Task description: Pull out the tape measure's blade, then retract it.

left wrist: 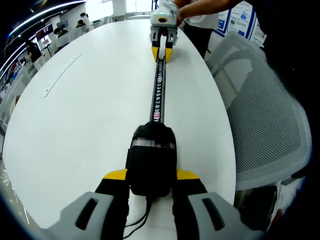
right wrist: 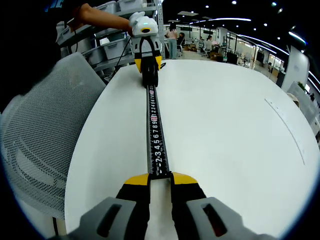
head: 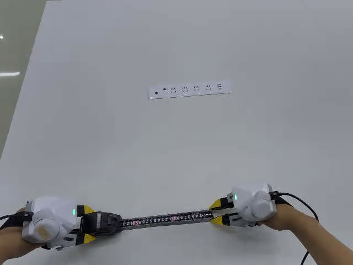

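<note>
Both tongs are clamped: your left tongs [left wrist: 151, 176] closed around the case [left wrist: 152, 152], right tongs [right wrist: 160, 179] pinched on the blade [right wrist: 154, 135] tip. Blade lies stretched flat on the bench [head: 165, 154] between them, near your edge. Case is anchored so the right hand can draw against it. Pull-out looks about done; retraction probably comes next, so feed the tip back slowly.

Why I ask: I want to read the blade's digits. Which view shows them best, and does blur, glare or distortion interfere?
Right gripper view: blade digits largest and sharp near the right claw, though fisheye bows the table edge. Left gripper view: digits smaller beyond the case, readable. Head view: soft even light, digits too small.
</note>
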A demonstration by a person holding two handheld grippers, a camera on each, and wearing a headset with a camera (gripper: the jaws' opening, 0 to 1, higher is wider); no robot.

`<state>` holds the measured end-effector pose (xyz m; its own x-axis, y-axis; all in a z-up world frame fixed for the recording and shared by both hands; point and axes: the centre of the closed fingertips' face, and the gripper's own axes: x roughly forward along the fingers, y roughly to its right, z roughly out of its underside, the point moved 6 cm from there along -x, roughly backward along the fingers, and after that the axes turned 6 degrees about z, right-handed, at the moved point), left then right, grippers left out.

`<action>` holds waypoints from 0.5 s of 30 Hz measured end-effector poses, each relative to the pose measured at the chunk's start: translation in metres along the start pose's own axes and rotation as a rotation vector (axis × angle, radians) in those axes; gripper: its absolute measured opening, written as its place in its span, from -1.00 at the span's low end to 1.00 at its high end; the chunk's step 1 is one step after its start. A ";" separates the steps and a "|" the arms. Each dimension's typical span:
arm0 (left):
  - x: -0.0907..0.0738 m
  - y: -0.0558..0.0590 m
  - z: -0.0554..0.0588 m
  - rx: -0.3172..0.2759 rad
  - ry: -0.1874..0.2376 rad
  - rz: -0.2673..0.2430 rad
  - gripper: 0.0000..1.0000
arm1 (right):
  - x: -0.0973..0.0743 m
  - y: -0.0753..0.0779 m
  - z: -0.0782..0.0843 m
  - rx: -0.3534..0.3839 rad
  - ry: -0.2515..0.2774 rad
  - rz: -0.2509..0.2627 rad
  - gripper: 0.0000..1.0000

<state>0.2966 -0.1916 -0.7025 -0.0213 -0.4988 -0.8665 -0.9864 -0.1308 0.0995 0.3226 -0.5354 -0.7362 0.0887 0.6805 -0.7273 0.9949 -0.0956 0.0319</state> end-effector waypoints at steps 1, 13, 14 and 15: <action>0.000 0.000 0.000 -0.002 0.001 0.000 -0.42 | 0.000 0.000 0.000 0.000 -0.002 0.001 -0.72; 0.000 0.001 0.000 -0.006 0.014 -0.024 -0.40 | -0.007 -0.001 0.000 0.006 0.002 0.030 -0.64; 0.000 0.000 0.000 -0.005 0.014 -0.025 -0.40 | -0.008 -0.001 0.001 0.010 0.002 0.033 -0.62; 0.000 0.000 0.001 -0.005 0.013 -0.026 -0.40 | -0.009 -0.001 0.000 0.012 0.002 0.036 -0.62</action>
<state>0.2965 -0.1909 -0.7024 0.0064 -0.5066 -0.8622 -0.9857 -0.1481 0.0798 0.3208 -0.5417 -0.7300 0.1250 0.6778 -0.7246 0.9904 -0.1291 0.0501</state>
